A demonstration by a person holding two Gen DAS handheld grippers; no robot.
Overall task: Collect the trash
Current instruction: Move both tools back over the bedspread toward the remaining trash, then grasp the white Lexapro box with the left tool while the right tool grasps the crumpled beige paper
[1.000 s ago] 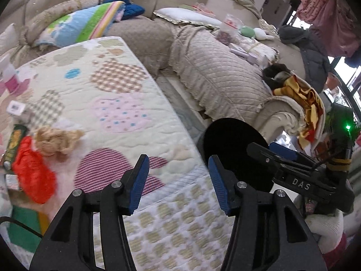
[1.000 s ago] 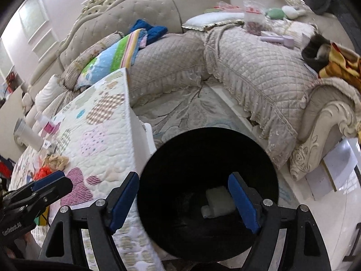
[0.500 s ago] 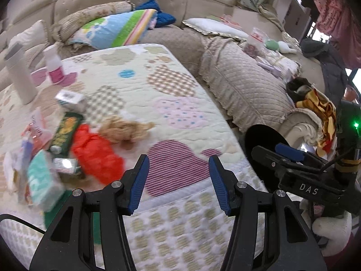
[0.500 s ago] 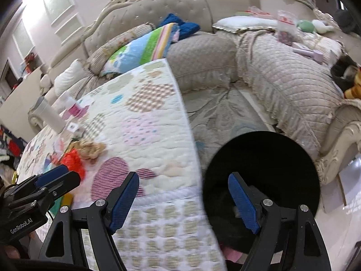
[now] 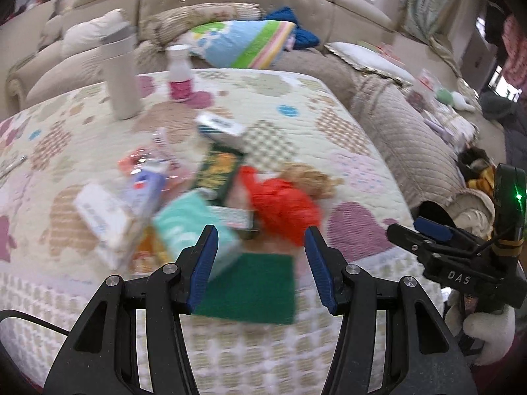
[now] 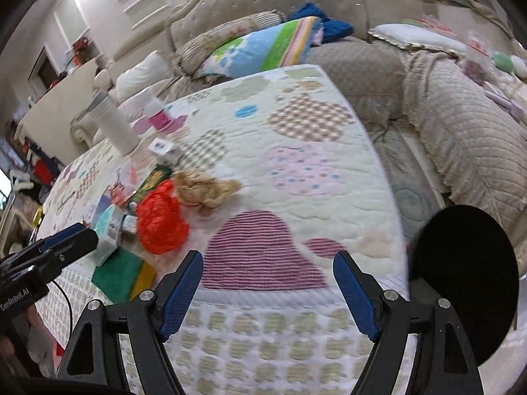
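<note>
From the left wrist we see our left claw (image 5: 260, 263) spread wide and empty over the near edge of the quilt-covered bench (image 5: 329, 125), above the trash pile (image 5: 210, 197): a red bag (image 5: 283, 207), a green pad (image 5: 253, 289), cartons.

From the right wrist our right claw (image 6: 268, 293) also stands apart, gripping nothing, over the bench's near edge; the black bin (image 6: 464, 279) sits off its right corner.

Our left gripper (image 5: 260, 263) in black plastic with ribbed blue pads (image 5: 201, 263), silver screws at the pivots, a thin black cable trailing left, our right gripper (image 6: 266, 296) built alike, marked "DAS", green light glowing, white fluffy cuff (image 5: 487, 329) beneath
</note>
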